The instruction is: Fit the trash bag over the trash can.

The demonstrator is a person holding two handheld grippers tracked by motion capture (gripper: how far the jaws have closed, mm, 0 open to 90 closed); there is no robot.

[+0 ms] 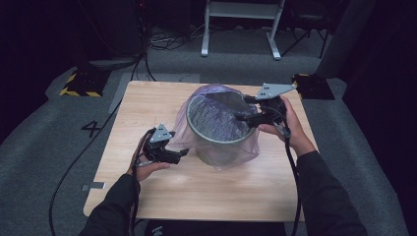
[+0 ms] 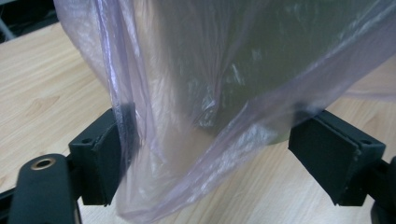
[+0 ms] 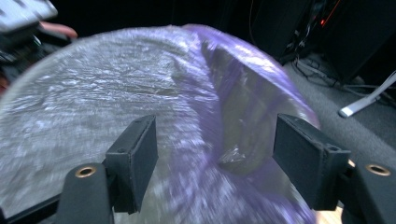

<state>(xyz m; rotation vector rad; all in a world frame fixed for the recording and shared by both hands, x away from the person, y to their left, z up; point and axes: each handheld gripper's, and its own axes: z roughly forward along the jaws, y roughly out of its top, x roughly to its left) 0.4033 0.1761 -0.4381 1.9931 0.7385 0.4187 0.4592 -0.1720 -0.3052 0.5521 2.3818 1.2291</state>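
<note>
Both my grippers work a purple liner bag on a grey bin at the middle of the table.

High view: the bin (image 1: 216, 130) stands mid-table (image 1: 147, 105), wrapped in the thin purple bag (image 1: 243, 152); my left gripper (image 1: 183, 153) sits low at its near-left side, my right gripper (image 1: 242, 117) at the rim toward the right edge. Left gripper view: jaws spread wide, loose bag film (image 2: 196, 140) hanging between them and draped over the left pad (image 2: 125, 116), not pinched. Right gripper view: blurred; jaws apart over the bag's raised fold (image 3: 219, 93), nothing clamped that I can see.
</note>
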